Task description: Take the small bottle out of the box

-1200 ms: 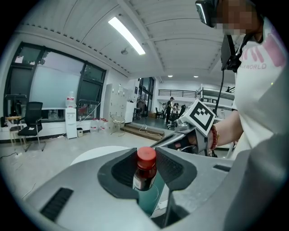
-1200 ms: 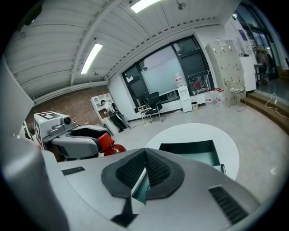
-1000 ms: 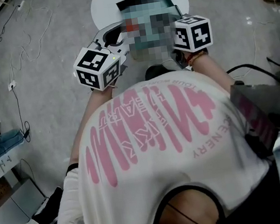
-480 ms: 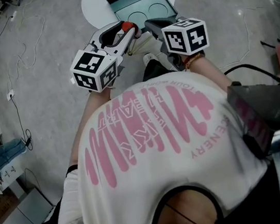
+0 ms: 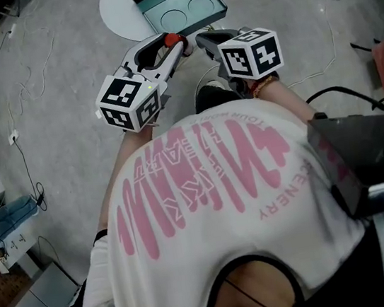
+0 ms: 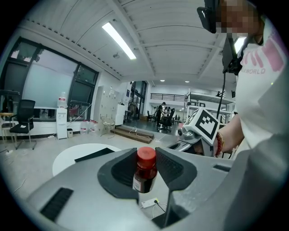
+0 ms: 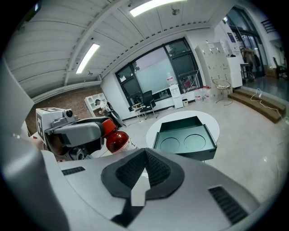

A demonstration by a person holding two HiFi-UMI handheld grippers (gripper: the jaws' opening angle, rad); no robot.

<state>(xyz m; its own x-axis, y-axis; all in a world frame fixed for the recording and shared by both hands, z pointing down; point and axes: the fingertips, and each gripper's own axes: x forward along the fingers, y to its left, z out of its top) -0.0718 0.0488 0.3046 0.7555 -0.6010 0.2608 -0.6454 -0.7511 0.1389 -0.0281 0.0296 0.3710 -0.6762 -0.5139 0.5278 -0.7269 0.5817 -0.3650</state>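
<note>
Clear of the box [image 7: 183, 131], left gripper [image 6: 146, 156] pinches the small bottle [image 6: 145, 173]; right gripper [image 7: 145, 154] is pressed together, empty. Extraction judged complete; set-down next.

Open lab hall — strip lights [image 6: 118, 40], office chair [image 6: 21, 118], water dispenser [image 6: 62, 122], concrete floor [image 5: 59, 76].

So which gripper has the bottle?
The left gripper: its jaws are shut on the red-capped bottle. The right gripper has its jaws together with nothing between them.

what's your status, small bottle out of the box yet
Left tongs shut on small bottle, held clear of box. Right tongs shut, empty. Nothing in the way.
</note>
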